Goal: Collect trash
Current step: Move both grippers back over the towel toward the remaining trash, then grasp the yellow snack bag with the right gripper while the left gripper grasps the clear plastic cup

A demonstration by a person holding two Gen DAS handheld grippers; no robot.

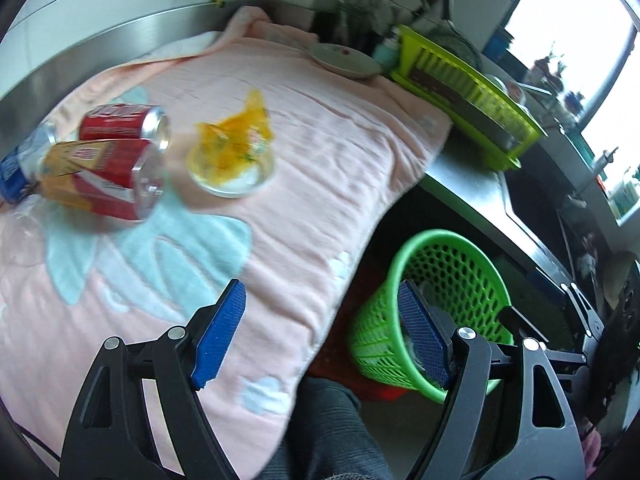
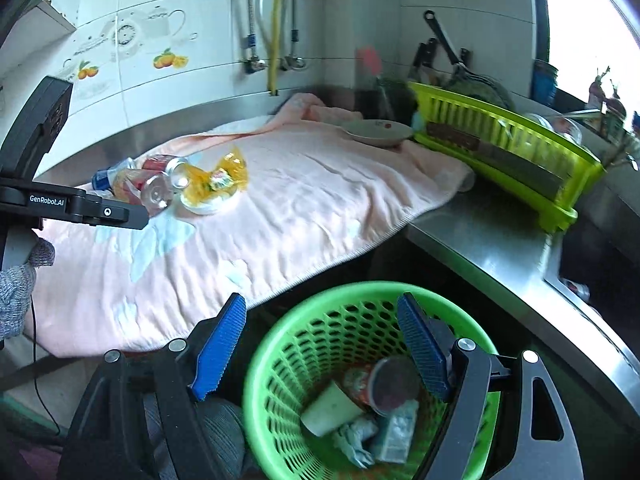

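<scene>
Green basket [image 2: 280,364] below the towel's [image 2: 320,208] edge already holds cup, can, wrappers; cans [image 1: 120,160], bottle and orange wrapper [image 1: 232,140] remain on the towel; both grippers [image 1: 320,336] [image 2: 320,348] gape empty.

left gripper [image 1: 322,330] open, empty, over pink towel [image 1: 320,152] edge. Two red cans [image 1: 120,160] far left on towel, yellow wrapper [image 1: 234,140] right of them; green basket [image 1: 436,312] below towel's right edge.

Plastic bottle [image 1: 24,160] mostly hidden behind cans [image 1: 120,152]; crumpled basket scraps [image 2: 356,436] perhaps tissue.
</scene>
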